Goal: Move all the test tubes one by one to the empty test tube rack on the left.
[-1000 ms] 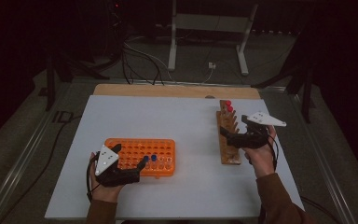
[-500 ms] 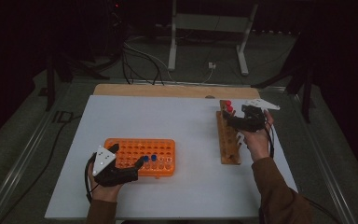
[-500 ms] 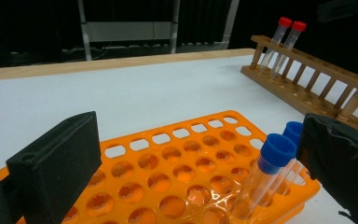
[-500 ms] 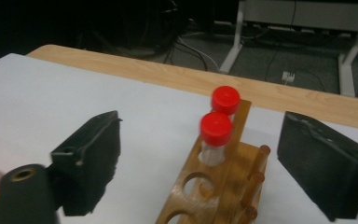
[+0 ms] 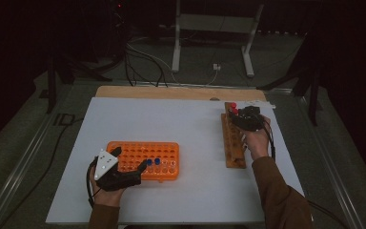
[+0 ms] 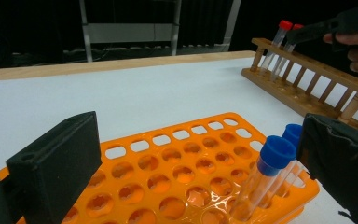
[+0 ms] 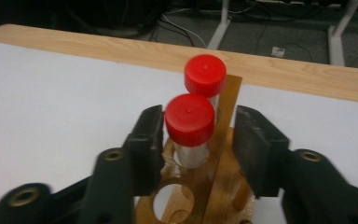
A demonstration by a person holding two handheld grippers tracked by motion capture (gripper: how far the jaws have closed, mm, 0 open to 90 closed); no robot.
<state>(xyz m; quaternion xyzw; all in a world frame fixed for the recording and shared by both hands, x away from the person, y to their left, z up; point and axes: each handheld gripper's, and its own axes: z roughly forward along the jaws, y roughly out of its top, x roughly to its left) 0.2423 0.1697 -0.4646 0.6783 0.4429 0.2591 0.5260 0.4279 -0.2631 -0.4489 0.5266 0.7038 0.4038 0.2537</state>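
Note:
Two clear tubes with red caps (image 5: 233, 108) stand at the far end of a wooden rack (image 5: 232, 143) on the right of the white table. My right gripper (image 5: 240, 118) is there, open, its jaws on either side of the nearer red-capped tube (image 7: 189, 120), with a gap on the right side. The second red-capped tube (image 7: 205, 74) stands just behind. My left gripper (image 5: 131, 160) is open around the near corner of an orange rack (image 5: 140, 153). This orange rack (image 6: 177, 172) holds two blue-capped tubes (image 6: 276, 153) close to the right jaw.
The white table (image 5: 186, 124) has a bare wooden strip (image 5: 171, 92) along its far edge. Beyond it the dark floor carries cables and a metal stand (image 5: 209, 28). The other hand's gripper (image 6: 340, 25) reaches over the wooden rack (image 6: 307, 88).
My right gripper has moved away from me along the wooden rack to the red-capped tubes at its far end. The left gripper has stayed at the orange rack.

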